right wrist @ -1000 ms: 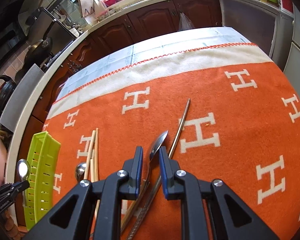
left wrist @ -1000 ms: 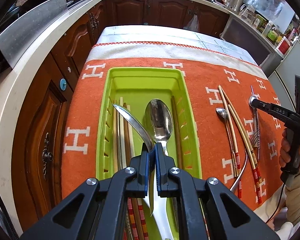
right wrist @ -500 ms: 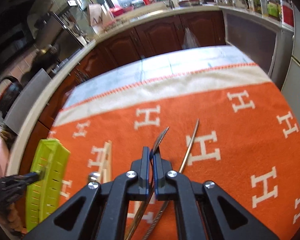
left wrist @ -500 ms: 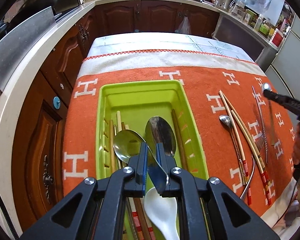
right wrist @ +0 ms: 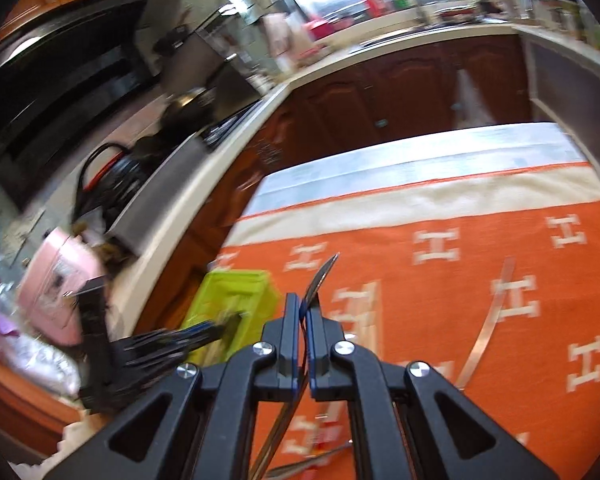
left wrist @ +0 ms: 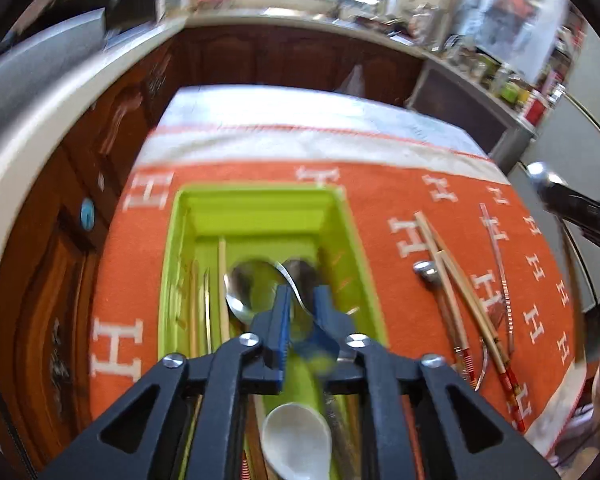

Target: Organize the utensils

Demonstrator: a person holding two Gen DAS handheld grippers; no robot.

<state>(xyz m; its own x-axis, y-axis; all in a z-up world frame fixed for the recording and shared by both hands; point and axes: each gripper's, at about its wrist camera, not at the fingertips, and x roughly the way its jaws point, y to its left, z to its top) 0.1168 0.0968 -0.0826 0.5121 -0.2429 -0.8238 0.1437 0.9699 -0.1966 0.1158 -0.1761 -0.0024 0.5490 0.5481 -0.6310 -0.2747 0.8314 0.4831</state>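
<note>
- Left wrist view: the left gripper (left wrist: 302, 300) hangs over the green tray (left wrist: 256, 208), and its jaws stand apart with nothing between them.
- Two metal spoons lie inside the tray with their bowls side by side: the left spoon (left wrist: 248, 288) and the right spoon (left wrist: 304, 276), just in front of the fingertips.
- A white ceramic spoon (left wrist: 296, 440) lies in the near end of the tray, below the gripper.
- Several wooden chopsticks (left wrist: 222, 280) lie along the left side of the tray.
- The tray stands on an orange blanket (left wrist: 380, 196) with white H letters, which covers the worktop (left wrist: 284, 108).
- To the right of the tray, on the blanket, lie a small spoon (left wrist: 428, 274), a pair of loose chopsticks (left wrist: 460, 284) crossing beside it, and a thin metal piece (left wrist: 500, 276) further right; what it is I cannot tell.
- Right wrist view: the right gripper (right wrist: 303, 312) has its jaws clamped on the handle of a metal utensil (right wrist: 324, 276), which points forward and up, above the blanket (right wrist: 500, 240).
- The picture is blurred. The green tray (right wrist: 228, 292) is at the left, and the left gripper (right wrist: 204, 332) reaches over it.
- A long metal strip (right wrist: 496, 304) lies on the blanket at the right, well apart from the tray.
</note>
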